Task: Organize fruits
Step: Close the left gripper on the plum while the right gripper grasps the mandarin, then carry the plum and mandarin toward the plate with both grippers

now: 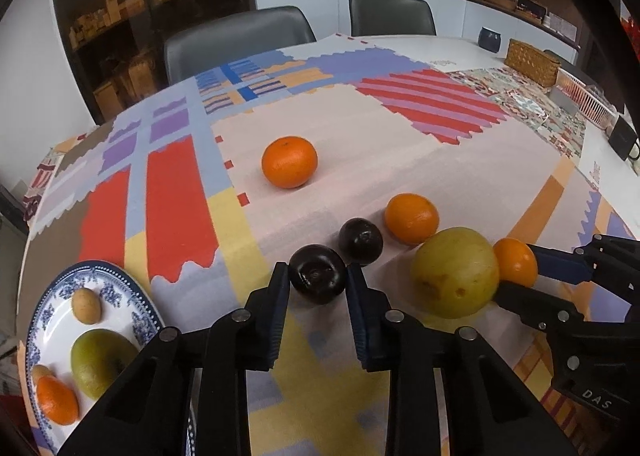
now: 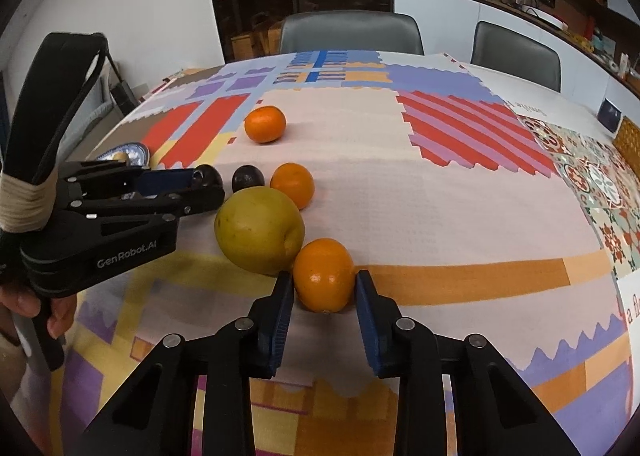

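My left gripper (image 1: 318, 270) is shut on a dark plum (image 1: 317, 276) that rests on the patchwork cloth; the right wrist view shows this gripper (image 2: 210, 184) around the plum (image 2: 211, 175) too. My right gripper (image 2: 325, 280) is shut on a small orange (image 2: 325, 274), pads pressing both its sides. A large yellow-green fruit (image 2: 258, 230) touches that orange on its left. A second plum (image 1: 360, 242) and another orange (image 1: 411, 218) lie just behind. One more orange (image 1: 289, 161) sits alone farther back. The right gripper (image 1: 516, 268) shows at the right edge of the left wrist view.
A blue-and-white plate (image 1: 116, 276) at the near left holds a green apple (image 1: 102, 356), a small tan fruit (image 1: 85, 306) and an orange piece (image 1: 58, 400). Two grey chairs (image 1: 240, 35) stand behind the table. A wicker basket (image 1: 530, 61) and a pink rack (image 1: 588, 103) sit far right.
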Demonstrator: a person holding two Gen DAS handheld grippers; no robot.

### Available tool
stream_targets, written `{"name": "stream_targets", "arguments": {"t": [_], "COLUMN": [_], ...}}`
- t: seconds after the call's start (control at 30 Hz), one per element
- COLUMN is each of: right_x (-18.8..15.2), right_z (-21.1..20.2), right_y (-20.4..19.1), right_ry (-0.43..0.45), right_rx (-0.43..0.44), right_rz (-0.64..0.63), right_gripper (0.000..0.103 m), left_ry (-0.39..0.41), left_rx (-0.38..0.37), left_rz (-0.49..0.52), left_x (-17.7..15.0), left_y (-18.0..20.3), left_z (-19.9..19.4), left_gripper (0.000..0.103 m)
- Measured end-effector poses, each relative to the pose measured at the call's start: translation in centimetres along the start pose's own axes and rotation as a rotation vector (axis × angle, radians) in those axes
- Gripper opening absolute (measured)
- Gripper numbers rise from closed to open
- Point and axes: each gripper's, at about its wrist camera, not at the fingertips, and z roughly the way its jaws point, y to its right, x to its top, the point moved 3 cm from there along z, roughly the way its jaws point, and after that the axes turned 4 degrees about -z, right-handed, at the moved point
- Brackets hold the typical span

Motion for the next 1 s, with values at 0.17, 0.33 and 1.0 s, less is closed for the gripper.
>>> {"name": "stream_targets", "arguments": {"t": [0.17, 0.33, 1.0], "right_x": [0.0, 0.2, 1.5], "right_z": [-1.0, -2.5, -9.5], "right_y": [0.2, 0.1, -3.2], "right_ry": [0.023, 0.053, 0.182], "right_rx": [0.0, 0.001, 0.051], "right_rz": [0.002, -0.007, -0.087], "right_gripper": [0.032, 0.032, 0.032], "left_ry": [0.025, 0.05, 0.143], "left_rx": [0.008, 0.006, 0.06], "left_rz": [-0.012, -0.044, -0.15], "left_x": [-0.1, -0.3, -2.4], "left_y": [0.2, 0.3, -0.4], "left_z": [-1.9, -4.2, -13.3], "left_gripper": [0.028, 0.028, 0.028]}}
